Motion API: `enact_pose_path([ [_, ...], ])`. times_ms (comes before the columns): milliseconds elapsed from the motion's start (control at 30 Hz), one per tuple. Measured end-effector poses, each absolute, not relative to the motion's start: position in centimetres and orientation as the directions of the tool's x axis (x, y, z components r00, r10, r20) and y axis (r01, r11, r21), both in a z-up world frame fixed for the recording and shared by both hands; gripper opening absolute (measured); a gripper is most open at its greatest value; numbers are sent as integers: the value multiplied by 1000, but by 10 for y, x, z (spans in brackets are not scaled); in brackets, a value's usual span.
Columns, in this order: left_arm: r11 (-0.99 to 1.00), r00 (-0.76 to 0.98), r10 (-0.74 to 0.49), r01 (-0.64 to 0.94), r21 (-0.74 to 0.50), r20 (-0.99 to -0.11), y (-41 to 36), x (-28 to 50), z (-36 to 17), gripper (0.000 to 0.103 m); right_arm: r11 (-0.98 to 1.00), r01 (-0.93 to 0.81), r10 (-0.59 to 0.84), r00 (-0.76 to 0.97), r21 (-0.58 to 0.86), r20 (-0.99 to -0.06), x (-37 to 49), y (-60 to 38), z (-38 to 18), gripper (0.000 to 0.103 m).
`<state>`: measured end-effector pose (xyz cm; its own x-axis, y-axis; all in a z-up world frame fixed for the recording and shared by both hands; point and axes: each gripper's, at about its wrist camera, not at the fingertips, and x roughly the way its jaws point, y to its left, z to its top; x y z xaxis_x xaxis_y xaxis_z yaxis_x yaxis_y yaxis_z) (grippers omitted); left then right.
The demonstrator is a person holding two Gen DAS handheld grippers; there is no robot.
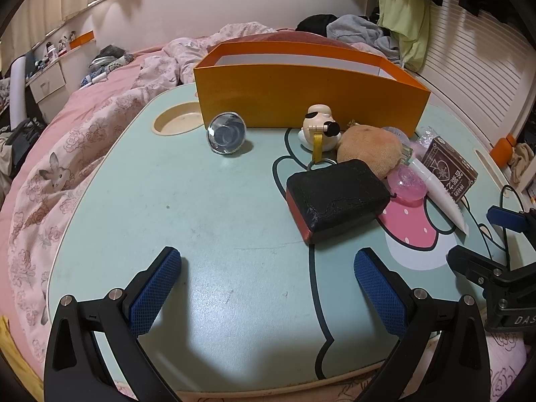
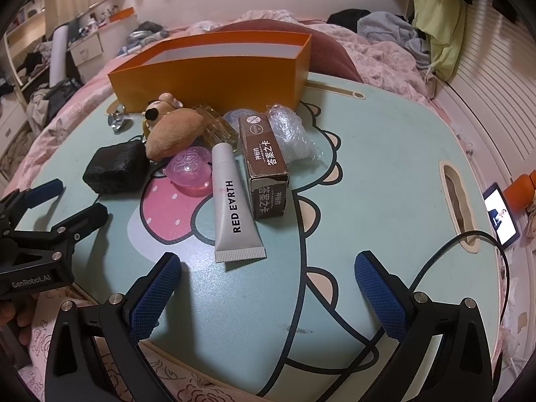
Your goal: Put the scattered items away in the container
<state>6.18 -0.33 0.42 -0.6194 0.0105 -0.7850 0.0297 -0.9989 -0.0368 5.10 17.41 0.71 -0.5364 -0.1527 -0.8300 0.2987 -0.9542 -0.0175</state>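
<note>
Both hand-held grippers, left (image 1: pixel 268 288) and right (image 2: pixel 268 288), are held wide open and empty above the mint-green surface (image 1: pixel 201 201)

An orange container (image 1: pixel 311 97) is set at the far edge; clustered before it are seen a black pouch (image 1: pixel 335 197), plush toy (image 2: pixel 176 132), pink case (image 2: pixel 191 171), white "RED EARTH" tube (image 2: pixel 234 207), brown card box (image 2: pixel 266 171), and, apart to the left, a chrome bulb-shaped piece (image 1: pixel 226 132)

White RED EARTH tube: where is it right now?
The white tube lies flat on the table, central in the right wrist view, between the pink case and the brown box, crimped end toward the open right gripper.
</note>
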Motion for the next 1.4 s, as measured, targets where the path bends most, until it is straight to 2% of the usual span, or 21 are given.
enact_pose_path([
  [667,-998,-619,16,36,-49,-785,-7,62,3,102,-954,299,-152,-530,-16,-834,49,174,8,103],
  [700,-998,-622,22,37,-57,-783,-9,63,4,101,-954,299,-152,-530,-16,-834,49,174,7,103],
  [833,-993,-639,74,23,-116,-765,-15,64,10,79,-954,300,-153,-530,-15,-834,49,174,8,103],
  [1033,-973,-670,228,-123,-197,-707,-8,58,24,77,-954,300,-153,-530,-15,-834,49,174,8,103],
  [1100,-968,-661,250,-169,-184,-707,-2,48,27,77,-954,301,-154,-530,-15,-834,50,174,8,103],
  [1167,-975,-653,221,-159,-154,-725,-1,34,29,77,-954,301,-153,-530,-16,-834,50,174,8,103],
  [1300,-973,-671,224,-199,-120,-707,-1,14,35,77,-954,300,-153,-530,-16,-834,50,174,7,103],
  [1400,-962,-656,224,-268,-54,-721,9,10,29,77,-954,300,-153,-531,-16,-834,50,174,8,103],
])
